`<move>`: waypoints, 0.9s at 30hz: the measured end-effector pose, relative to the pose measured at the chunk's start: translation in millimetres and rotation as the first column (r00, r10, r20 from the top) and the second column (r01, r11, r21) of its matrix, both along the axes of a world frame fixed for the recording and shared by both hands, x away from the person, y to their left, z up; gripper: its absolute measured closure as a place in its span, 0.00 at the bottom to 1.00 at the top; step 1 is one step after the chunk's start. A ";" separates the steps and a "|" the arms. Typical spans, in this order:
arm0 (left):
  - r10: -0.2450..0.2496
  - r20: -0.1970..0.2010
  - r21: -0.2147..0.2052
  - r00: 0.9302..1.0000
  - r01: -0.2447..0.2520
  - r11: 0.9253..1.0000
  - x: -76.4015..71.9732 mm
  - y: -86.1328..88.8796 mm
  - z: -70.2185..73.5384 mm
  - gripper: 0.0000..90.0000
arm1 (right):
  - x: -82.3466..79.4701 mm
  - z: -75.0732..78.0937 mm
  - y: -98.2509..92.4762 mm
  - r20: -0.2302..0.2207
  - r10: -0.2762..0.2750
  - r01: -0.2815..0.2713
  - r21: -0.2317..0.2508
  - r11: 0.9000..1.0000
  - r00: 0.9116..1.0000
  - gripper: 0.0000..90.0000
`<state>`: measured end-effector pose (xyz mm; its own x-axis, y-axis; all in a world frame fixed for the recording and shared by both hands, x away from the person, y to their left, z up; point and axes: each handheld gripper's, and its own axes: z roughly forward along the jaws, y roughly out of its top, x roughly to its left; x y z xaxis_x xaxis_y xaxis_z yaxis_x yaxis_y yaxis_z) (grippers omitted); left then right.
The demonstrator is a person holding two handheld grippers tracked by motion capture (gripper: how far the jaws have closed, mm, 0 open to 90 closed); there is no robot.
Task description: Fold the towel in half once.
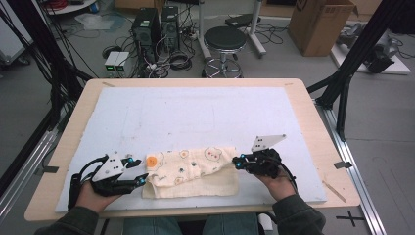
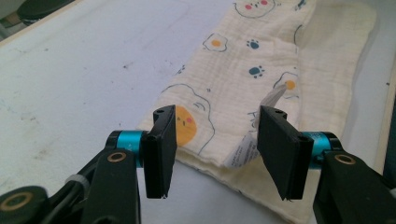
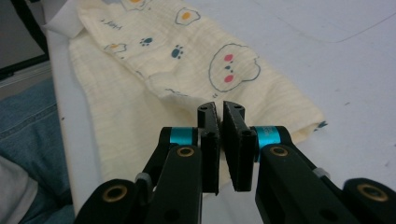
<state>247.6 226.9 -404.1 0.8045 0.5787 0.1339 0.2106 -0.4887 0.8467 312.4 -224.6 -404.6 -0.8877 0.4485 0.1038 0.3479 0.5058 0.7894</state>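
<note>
A lab: computer towers [image 1: 155, 27] and tangled cables [image 1: 169, 61] on the floor, a stool [image 1: 224, 39], a cardboard box [image 1: 320, 24], black frame struts [image 1: 355, 54] around the table [image 1: 313, 122].

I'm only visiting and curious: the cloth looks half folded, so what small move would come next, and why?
Probably the right hand-held gripper lets go of its corner. Its jaws look pinched on the cloth at its right edge, while the left hand-held gripper already stands open with nothing gripped, just off the left end. The patterned layer lies folded over the plain one, so this fold seems laid.
</note>
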 end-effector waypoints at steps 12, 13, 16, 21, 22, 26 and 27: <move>-0.088 -0.049 0.062 0.995 0.091 0.994 0.8 -19.6 -17.2 0.63 | -21.9 -11.9 4.9 -0.038 0.066 -0.068 -0.057 0.996 0.997 0.89; -0.094 -0.061 0.066 0.994 0.098 0.993 1.8 -20.3 -18.1 0.63 | -21.9 -11.4 4.9 -0.038 0.071 -0.073 -0.054 0.996 0.997 0.88; -0.114 -0.078 0.079 0.990 0.120 0.990 3.3 -23.0 -20.0 0.63 | -19.5 -5.6 3.3 -0.036 0.070 -0.071 -0.018 0.997 0.997 0.82; -0.155 -0.105 0.101 0.982 0.166 0.981 3.3 -26.7 -24.7 0.64 | -8.1 -7.9 6.7 -0.046 0.089 -0.091 -0.050 0.995 0.995 0.74; -0.159 -0.108 0.099 0.981 0.170 0.980 2.7 -27.0 -25.9 0.65 | -6.8 -10.6 8.2 -0.052 0.094 -0.097 -0.059 0.994 0.994 0.73; -0.173 -0.118 0.117 0.978 0.187 0.975 1.9 -24.1 -30.5 0.75 | -5.0 -26.6 16.9 -0.085 0.125 -0.135 -0.124 0.983 0.989 0.73; -0.177 -0.117 0.121 0.977 0.191 0.974 1.9 -22.9 -30.9 0.79 | -5.2 -29.5 18.6 -0.088 0.132 -0.143 -0.131 0.981 0.987 0.74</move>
